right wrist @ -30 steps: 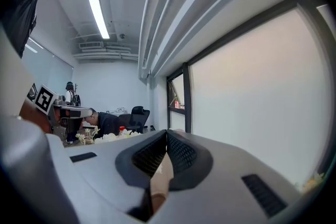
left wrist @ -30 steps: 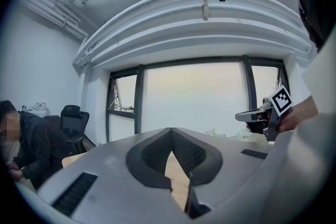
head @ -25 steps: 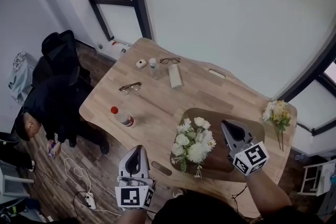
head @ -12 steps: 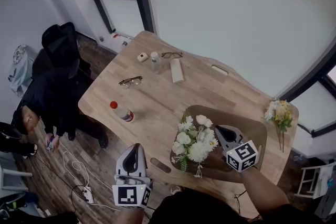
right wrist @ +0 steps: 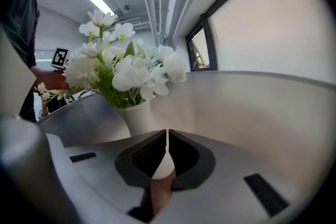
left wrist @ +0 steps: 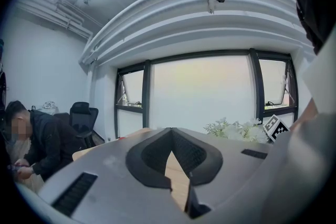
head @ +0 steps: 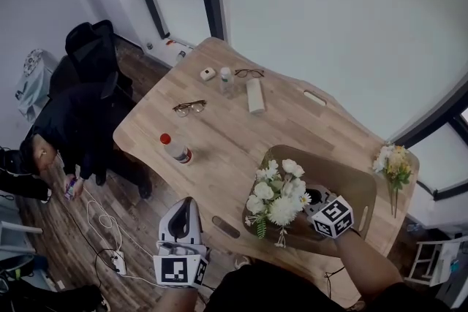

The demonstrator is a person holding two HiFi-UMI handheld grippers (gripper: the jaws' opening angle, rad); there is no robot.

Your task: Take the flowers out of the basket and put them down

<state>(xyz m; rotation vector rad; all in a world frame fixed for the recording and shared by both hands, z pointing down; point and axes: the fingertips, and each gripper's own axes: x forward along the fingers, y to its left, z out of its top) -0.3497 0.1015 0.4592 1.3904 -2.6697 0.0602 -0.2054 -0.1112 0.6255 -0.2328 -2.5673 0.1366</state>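
Right gripper (head: 313,195) tilts down over the basket (head: 351,175) beside the flowers (head: 276,193), fingers pressed together

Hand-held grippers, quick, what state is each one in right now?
Left hand-held gripper: closed, holding nothing.
Right hand-held gripper: closed, holding nothing.

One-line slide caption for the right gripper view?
Right tool, jaws shut, pointing at the white flowers standing in front of it.
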